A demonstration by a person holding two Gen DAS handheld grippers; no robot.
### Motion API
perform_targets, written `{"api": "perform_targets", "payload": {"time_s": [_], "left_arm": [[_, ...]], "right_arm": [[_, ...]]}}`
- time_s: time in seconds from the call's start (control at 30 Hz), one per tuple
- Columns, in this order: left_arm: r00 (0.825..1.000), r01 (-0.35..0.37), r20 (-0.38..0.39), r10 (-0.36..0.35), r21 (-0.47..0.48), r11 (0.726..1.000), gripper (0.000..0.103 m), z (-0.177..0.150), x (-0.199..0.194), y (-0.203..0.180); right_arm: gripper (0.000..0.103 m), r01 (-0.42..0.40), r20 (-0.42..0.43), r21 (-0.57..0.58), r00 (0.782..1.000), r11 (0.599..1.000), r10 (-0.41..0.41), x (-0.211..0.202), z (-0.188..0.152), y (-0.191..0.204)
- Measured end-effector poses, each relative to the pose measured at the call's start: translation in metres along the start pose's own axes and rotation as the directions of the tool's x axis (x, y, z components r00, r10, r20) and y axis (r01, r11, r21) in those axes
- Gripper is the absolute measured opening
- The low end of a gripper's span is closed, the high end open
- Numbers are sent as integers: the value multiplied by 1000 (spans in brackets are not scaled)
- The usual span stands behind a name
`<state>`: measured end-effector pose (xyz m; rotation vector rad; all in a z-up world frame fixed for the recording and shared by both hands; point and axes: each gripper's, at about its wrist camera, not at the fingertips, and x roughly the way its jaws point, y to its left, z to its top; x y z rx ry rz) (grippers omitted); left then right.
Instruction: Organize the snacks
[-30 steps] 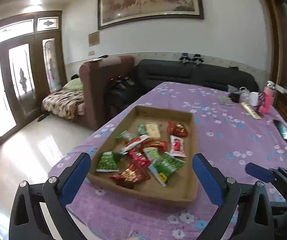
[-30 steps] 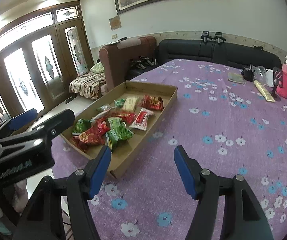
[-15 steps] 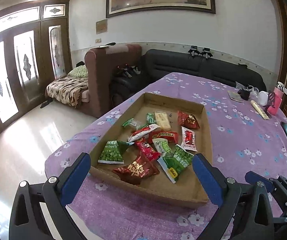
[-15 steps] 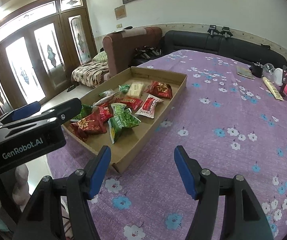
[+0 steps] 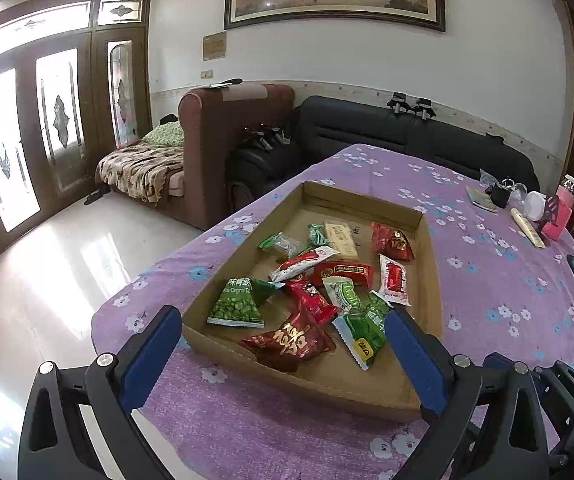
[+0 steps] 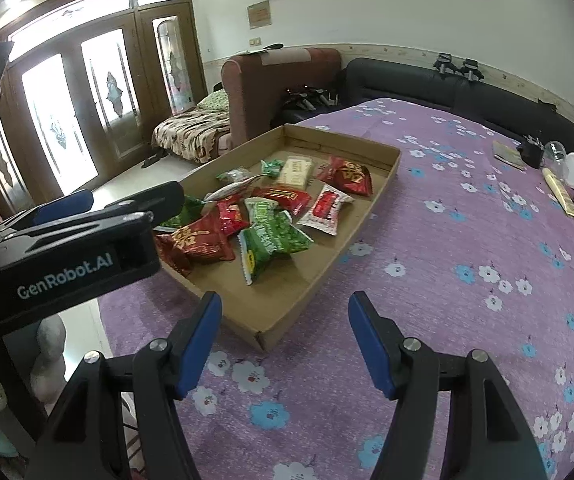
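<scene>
both tongs are gaping wide with nothing in them: left gripper point(image 5: 279, 340) and right gripper point(image 6: 285, 330), low in the frame. i am reaching for the snacks point(image 5: 319, 280) piled mid-frame in the cardboard tray point(image 5: 433, 280). next i am picking one packet.

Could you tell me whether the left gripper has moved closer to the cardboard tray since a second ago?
Yes. In the left wrist view the left gripper has come nearer and lower: the cardboard tray now looms larger, its near edge passing between the open fingers.
</scene>
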<state>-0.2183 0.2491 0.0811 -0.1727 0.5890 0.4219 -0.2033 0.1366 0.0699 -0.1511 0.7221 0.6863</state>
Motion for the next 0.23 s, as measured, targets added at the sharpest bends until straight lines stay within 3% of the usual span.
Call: {"api": "perform_targets", "payload": {"time_s": [0.23], "left_arm": [[1000, 4, -12, -3, 14, 1000, 103, 1, 3, -7]], "right_arm": [[66, -6, -2, 38, 1000, 999, 7, 1, 2, -12]]}}
